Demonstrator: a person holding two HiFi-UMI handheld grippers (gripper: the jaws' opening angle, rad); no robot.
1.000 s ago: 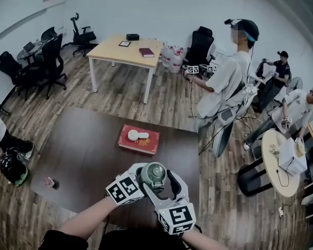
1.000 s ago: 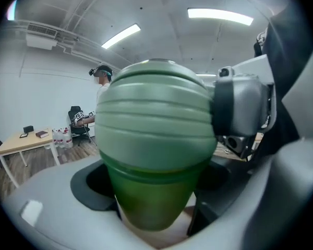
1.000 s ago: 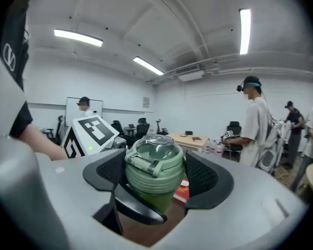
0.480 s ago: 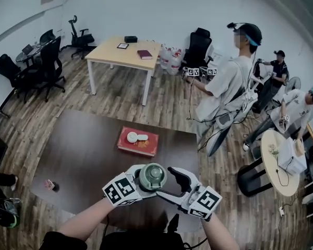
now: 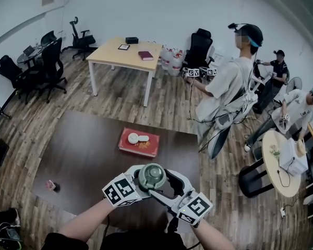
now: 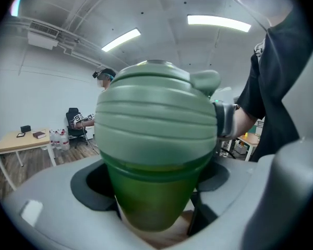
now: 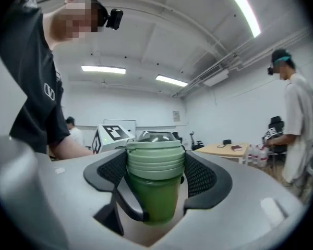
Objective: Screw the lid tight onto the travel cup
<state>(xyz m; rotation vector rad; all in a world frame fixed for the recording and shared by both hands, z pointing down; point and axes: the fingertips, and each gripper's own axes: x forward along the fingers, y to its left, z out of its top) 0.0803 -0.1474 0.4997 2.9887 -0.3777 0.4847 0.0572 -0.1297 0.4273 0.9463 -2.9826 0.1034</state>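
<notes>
My left gripper (image 6: 156, 184) clamps the green travel cup (image 6: 148, 204); my right gripper (image 7: 156, 175), its jaws having just closed further, pinches the lid (image 7: 155, 158).

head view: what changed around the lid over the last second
The right hand-held gripper swung out to the right, off the lid, then came back around it. Its jaws have just been closing onto the lid between them. The left hand-held gripper kept its grip on the cup, which stayed in place.
</notes>
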